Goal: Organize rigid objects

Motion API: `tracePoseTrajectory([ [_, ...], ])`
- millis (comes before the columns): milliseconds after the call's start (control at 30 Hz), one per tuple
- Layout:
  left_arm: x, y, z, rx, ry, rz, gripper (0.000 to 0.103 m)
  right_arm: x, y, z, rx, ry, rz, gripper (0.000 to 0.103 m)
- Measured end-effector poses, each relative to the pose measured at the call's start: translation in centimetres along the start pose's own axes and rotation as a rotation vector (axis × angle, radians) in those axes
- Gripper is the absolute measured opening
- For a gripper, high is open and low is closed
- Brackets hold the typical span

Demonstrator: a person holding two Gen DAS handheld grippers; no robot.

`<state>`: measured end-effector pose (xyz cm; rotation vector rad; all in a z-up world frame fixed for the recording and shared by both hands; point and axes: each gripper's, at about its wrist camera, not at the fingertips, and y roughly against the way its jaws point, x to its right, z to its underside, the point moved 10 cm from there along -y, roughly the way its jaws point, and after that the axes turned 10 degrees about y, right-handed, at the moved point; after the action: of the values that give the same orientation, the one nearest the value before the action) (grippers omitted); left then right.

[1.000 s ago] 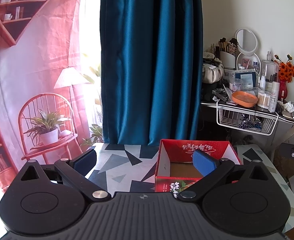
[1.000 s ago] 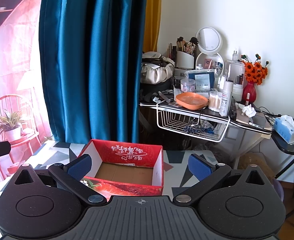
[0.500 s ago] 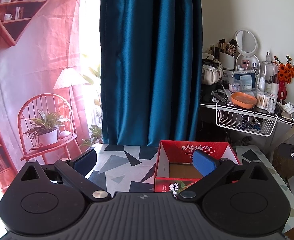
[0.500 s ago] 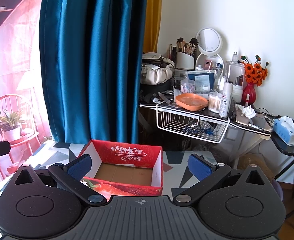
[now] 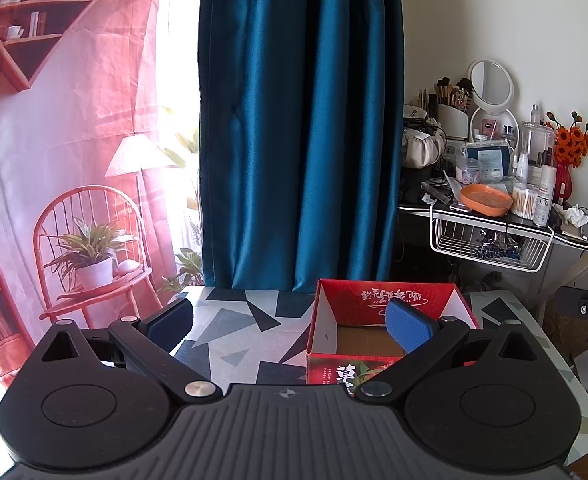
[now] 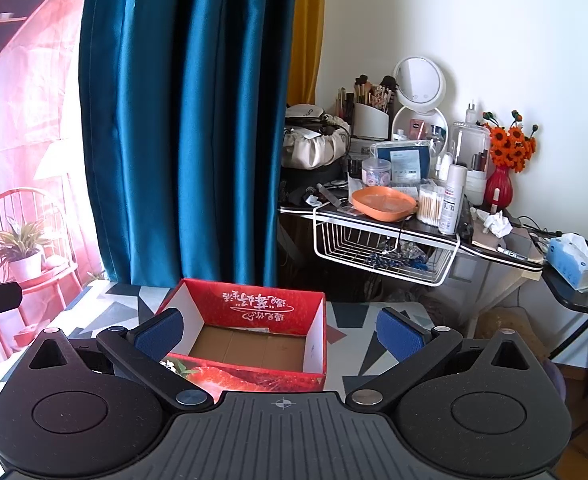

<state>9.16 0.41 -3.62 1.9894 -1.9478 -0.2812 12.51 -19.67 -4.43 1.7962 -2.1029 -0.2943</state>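
Two grippers, both with jaws spread wide and holding nothing. Red cardboard box (image 6: 250, 332) open-topped and empty, on the patterned surface (image 5: 246, 320), directly ahead between the right gripper (image 6: 280, 332) jaws; ahead and right of the left gripper (image 5: 290, 320), overlapping its right jaw. No loose rigid objects visible near either. Right gripper judged better centred on the box.

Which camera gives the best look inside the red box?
The right wrist view: the red box sits centred between the open jaws, its bare cardboard floor showing. In the left wrist view the box is off to the right, partly hidden by a blue pad.
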Motion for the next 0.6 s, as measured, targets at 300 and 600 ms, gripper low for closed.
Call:
tracePoseTrajectory([
  [300,0.0,-0.08,0.11,-0.003,0.001,0.002,0.103,-0.03,-0.03,0.08,0.0,0.001,0.0,0.103],
  [600,0.07,-0.14,0.18,-0.003,0.002,0.003,0.103,-0.01,-0.04,0.14,-0.001,0.002,0.002,0.103],
])
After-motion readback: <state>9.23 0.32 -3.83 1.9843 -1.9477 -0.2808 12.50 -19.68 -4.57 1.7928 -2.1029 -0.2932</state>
